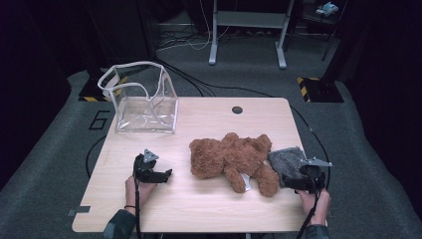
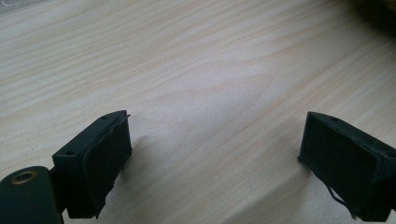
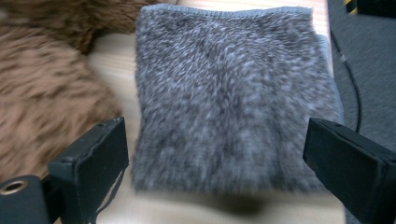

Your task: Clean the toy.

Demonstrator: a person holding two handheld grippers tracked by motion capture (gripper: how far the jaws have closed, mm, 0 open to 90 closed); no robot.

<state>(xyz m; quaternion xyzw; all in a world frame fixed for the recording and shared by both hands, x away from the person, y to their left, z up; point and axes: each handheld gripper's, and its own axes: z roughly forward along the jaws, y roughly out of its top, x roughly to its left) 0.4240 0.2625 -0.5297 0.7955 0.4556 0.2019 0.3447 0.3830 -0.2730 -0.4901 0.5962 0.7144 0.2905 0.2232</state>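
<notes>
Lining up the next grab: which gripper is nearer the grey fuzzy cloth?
Right. The right gripper sits at the near edge of the grey fuzzy cloth, jaws open either side of it. The left gripper is across the teddy bear, over bare table.

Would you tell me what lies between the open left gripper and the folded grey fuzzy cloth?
In the high view, the brown plush teddy bear lies between the left gripper and the grey cloth.
</notes>
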